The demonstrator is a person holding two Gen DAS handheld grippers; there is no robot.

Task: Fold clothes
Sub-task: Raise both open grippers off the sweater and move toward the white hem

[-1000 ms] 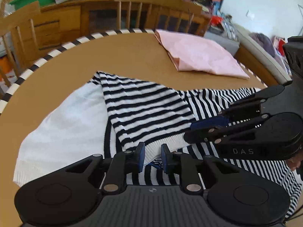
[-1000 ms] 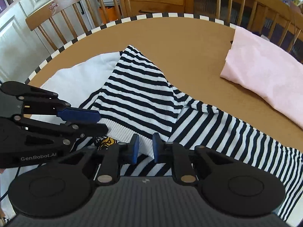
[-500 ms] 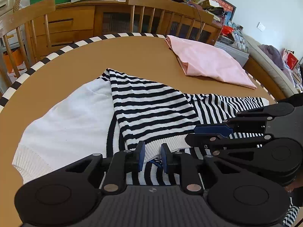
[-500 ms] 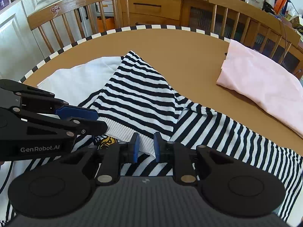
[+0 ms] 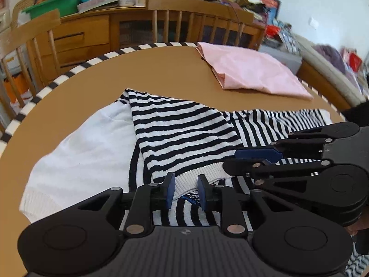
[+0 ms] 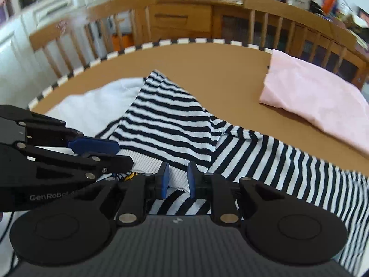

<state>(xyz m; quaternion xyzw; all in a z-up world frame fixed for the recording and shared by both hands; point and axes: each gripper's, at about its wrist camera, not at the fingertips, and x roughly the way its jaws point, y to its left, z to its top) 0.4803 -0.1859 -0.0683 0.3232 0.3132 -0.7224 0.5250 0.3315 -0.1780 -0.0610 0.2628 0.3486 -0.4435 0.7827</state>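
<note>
A black-and-white striped sweater (image 5: 184, 133) with a plain white part (image 5: 87, 147) lies partly folded on the round brown table (image 5: 150, 69). Its white ribbed hem (image 5: 186, 182) runs along the near edge. My left gripper (image 5: 184, 189) straddles that hem; its jaws are opening and the rib sits loosely between the pads. Just to its right, my right gripper (image 5: 230, 159) comes in sideways at the same hem. In the right wrist view the right gripper (image 6: 177, 177) is shut on the ribbed hem (image 6: 177, 175), with the left gripper (image 6: 124, 154) close beside it over the sweater (image 6: 166, 124).
A folded pink garment (image 5: 253, 71) lies at the table's far right, also in the right wrist view (image 6: 318, 92). Wooden chairs (image 5: 198, 7) ring the far edge, and behind them stands a cluttered sideboard (image 5: 92, 30). Bare tabletop shows beyond the sweater.
The left gripper's jaws have widened around the hem. The right gripper has slid a little across the table with the hem. The sweater's folded flap keeps its shape.
</note>
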